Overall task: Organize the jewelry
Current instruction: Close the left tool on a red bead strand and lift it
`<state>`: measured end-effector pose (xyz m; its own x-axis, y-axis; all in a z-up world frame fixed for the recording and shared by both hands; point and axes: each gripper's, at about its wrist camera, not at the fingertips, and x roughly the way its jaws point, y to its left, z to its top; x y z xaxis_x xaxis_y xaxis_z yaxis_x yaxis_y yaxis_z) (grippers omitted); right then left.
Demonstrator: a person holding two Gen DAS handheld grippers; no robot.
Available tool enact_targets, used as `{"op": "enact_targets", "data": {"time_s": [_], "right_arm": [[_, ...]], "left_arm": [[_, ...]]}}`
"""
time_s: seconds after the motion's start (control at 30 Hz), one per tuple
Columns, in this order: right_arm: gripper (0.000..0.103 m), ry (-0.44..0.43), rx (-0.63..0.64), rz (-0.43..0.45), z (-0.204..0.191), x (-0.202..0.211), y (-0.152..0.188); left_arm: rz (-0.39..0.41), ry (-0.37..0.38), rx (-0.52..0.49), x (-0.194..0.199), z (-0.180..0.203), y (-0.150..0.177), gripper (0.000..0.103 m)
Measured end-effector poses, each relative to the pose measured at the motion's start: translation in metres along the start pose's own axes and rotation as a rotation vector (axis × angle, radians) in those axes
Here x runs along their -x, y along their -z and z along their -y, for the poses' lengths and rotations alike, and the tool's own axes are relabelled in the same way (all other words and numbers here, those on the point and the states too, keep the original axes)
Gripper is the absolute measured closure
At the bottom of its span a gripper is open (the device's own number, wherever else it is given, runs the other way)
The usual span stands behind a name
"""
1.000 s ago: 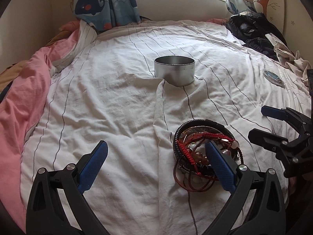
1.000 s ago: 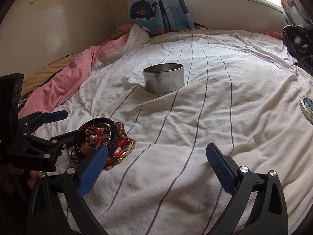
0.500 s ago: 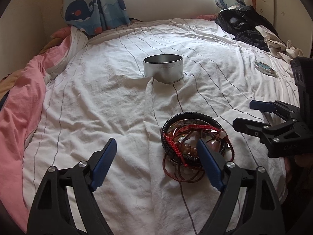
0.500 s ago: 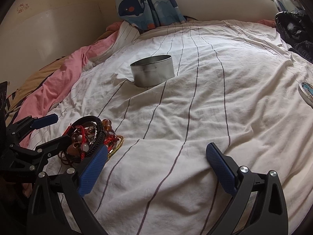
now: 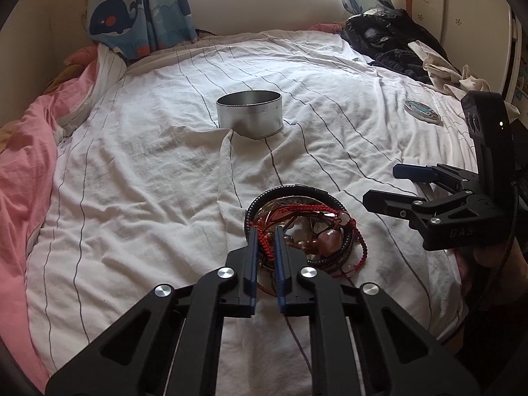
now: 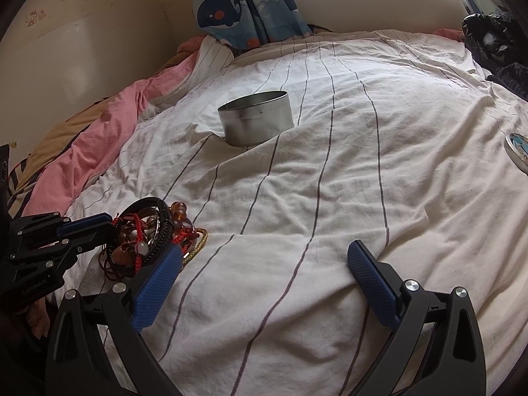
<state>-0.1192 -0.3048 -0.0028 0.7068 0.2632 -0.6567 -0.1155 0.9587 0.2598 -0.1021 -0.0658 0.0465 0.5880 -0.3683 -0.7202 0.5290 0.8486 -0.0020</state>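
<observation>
Left tongs (image 5: 264, 234): the blue pads, wide apart half a second ago, now stand nearly together with only a narrow gap, pinched on a red braided cord (image 5: 266, 242) at the near left edge of the jewelry pile (image 5: 305, 227). Whether the cord is firmly clamped cannot be told from this view.

Right tongs (image 6: 264, 264): spread wide as in the earlier frame, holding nothing; the left pad (image 6: 158, 283) lies just beside the near edge of the pile, the right pad well apart over bare sheet. In the left wrist view the same tongs (image 5: 382, 186) appear at the right, just beside the pile, with raised letters on the black body that seem to read "DAS". In the right wrist view the left tongs' body carries small pale writing, too small to read with certainty.

The jewelry pile, a tangle of black braided bangles, red cords and amber and pink beads, rests on the near part of the white striped bed sheet (image 5: 148, 181).

Farther off, an open round metal tin (image 5: 249, 114) stands upright near the middle of the bed. A round patterned lid (image 5: 423, 110) lies at the far right. A pink blanket (image 5: 23, 165) lies along the left, dark clothing (image 5: 389, 43) is heaped at the far right, and whale-print curtains (image 5: 138, 10) hang at the far end.
</observation>
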Motion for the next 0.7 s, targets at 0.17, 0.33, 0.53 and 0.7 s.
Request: {"op": "enact_targets", "data": {"time_s": [0.17, 0.33, 0.53, 0.7], "right_arm": [[0.007, -0.002, -0.002, 0.002, 0.000, 0.001, 0.000], [0.007, -0.013, -0.006, 0.013, -0.001, 0.004, -0.002], [0.007, -0.078, 0.047, 0.028, -0.017, 0.009, -0.008], [0.008, -0.101, 0.097, 0.018, -0.031, 0.005, -0.021]], "left_arm": [[0.015, 0.060, 0.066, 0.007, -0.010, -0.002, 0.099], [0.094, 0.099, 0.128, 0.024, -0.025, -0.011, 0.100], [0.199, 0.101, 0.170, 0.046, -0.041, -0.026, 0.100], [0.248, 0.090, 0.214, 0.054, -0.054, -0.036, 0.100]]}}
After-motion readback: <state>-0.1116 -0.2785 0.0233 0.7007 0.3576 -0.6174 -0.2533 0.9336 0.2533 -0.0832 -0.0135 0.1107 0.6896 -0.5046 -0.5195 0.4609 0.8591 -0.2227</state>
